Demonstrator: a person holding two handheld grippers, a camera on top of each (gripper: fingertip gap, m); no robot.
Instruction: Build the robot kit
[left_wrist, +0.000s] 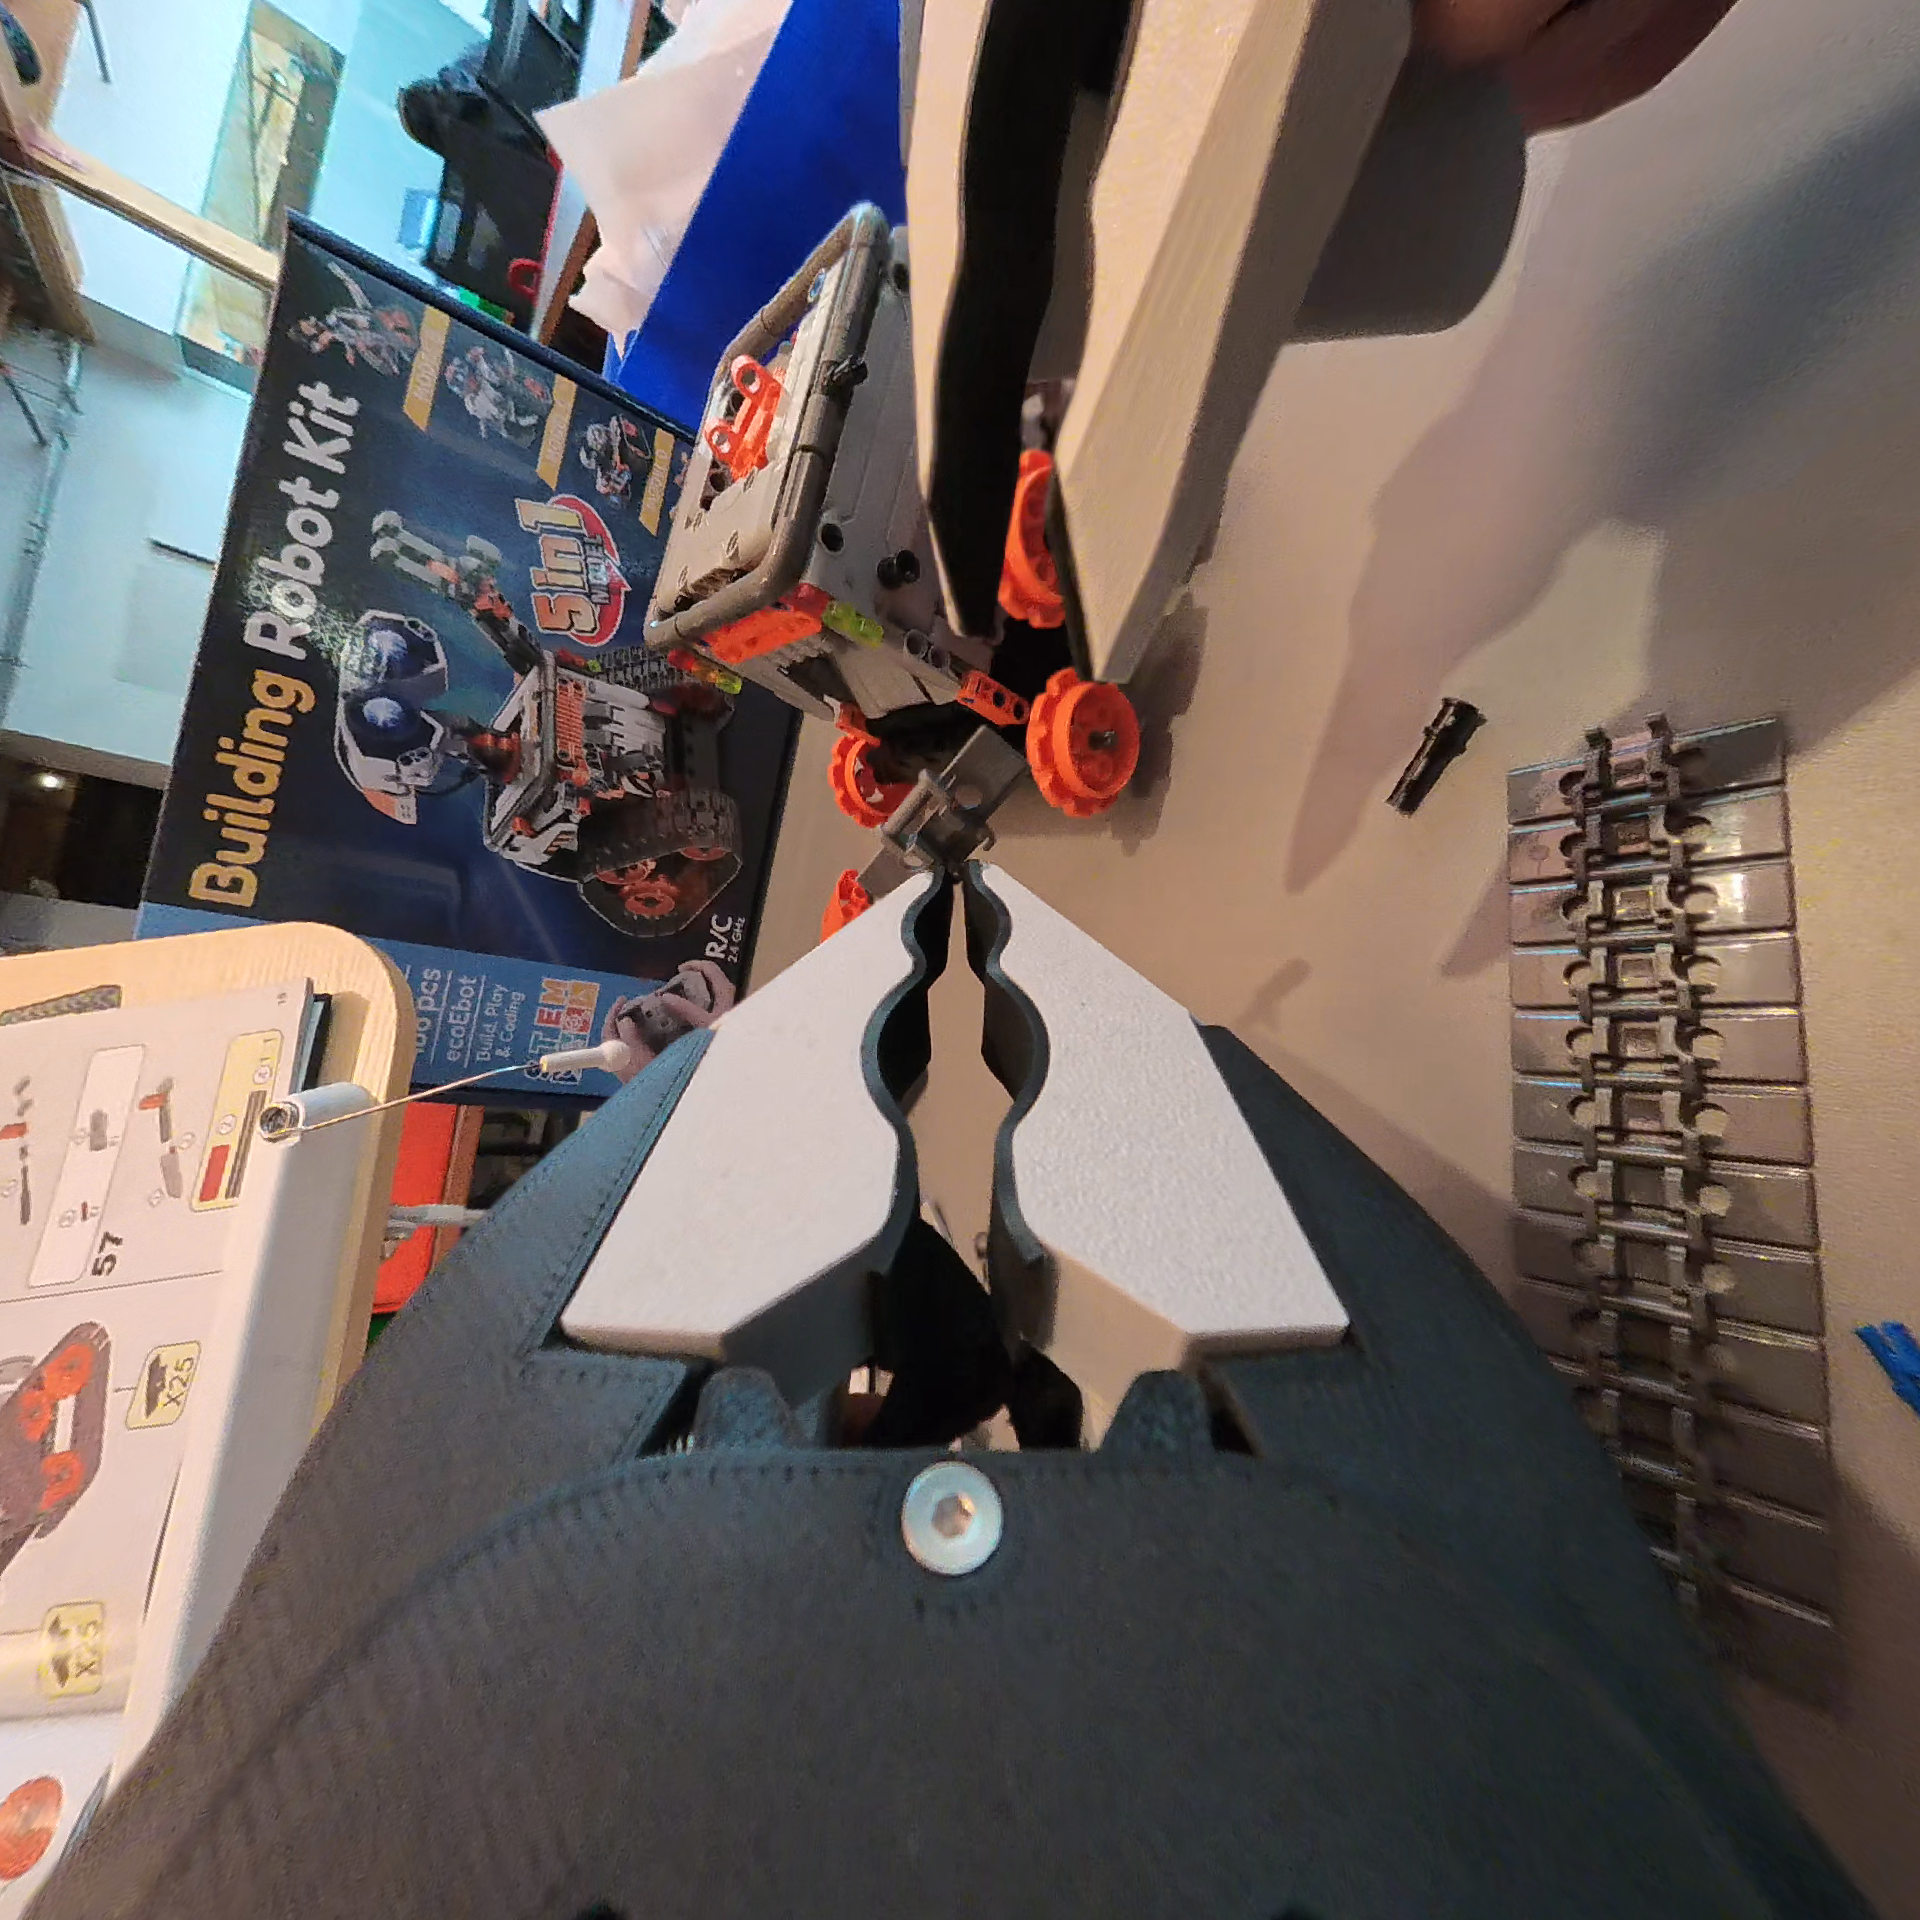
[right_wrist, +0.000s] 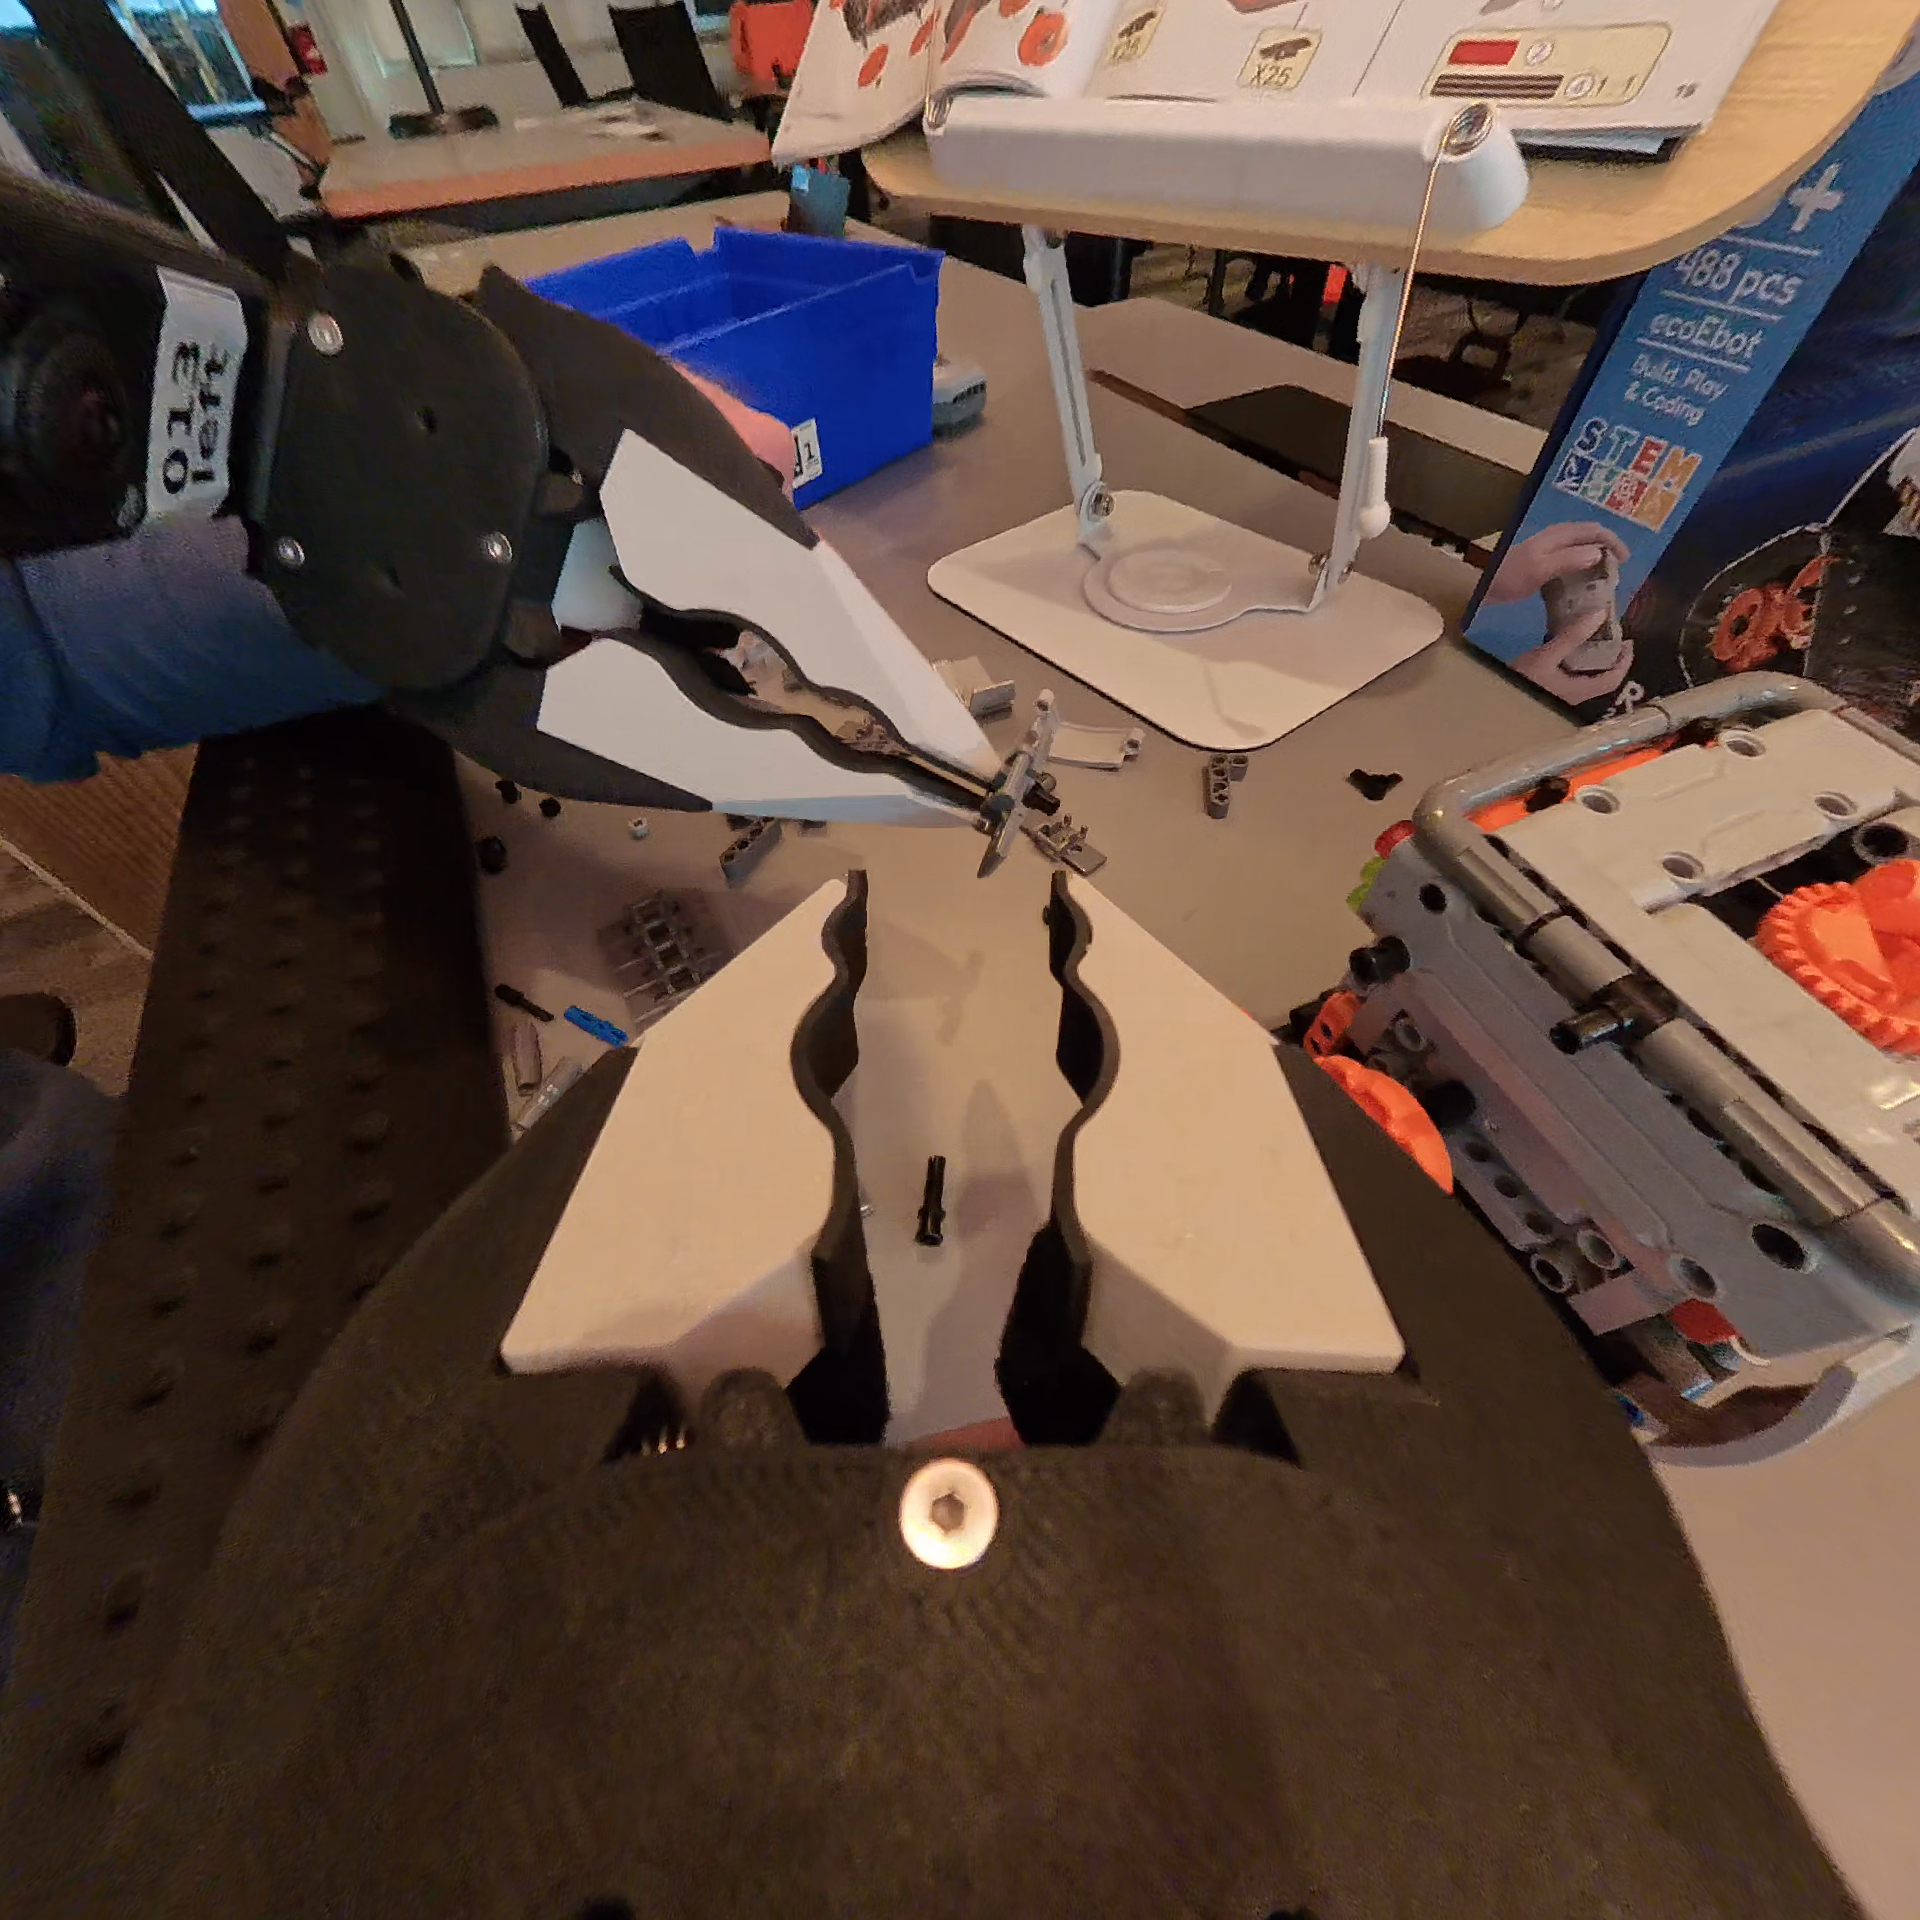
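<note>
My left gripper (left_wrist: 951, 881) is shut on a small grey track link (left_wrist: 948, 805), held just above the table. It also shows in the right wrist view (right_wrist: 982, 805), still holding the link (right_wrist: 1023, 784). My right gripper (right_wrist: 954, 894) is open and empty, and a black pin (right_wrist: 930, 1200) lies on the table between its fingers. In the left wrist view the right gripper (left_wrist: 1039, 644) comes in from the top, beside the grey and orange robot model (left_wrist: 790, 520). The pin (left_wrist: 1434, 753) lies apart from the link. The model (right_wrist: 1662, 1039) stands to the right of my right gripper.
A grey track strip (left_wrist: 1662, 1143) lies flat on the table. The kit box (left_wrist: 416, 623) stands behind the model. A white stand (right_wrist: 1184, 613) carries an open instruction booklet (right_wrist: 1247, 52). A blue bin (right_wrist: 769, 332) is at the back, and loose parts (right_wrist: 665, 956) lie at left.
</note>
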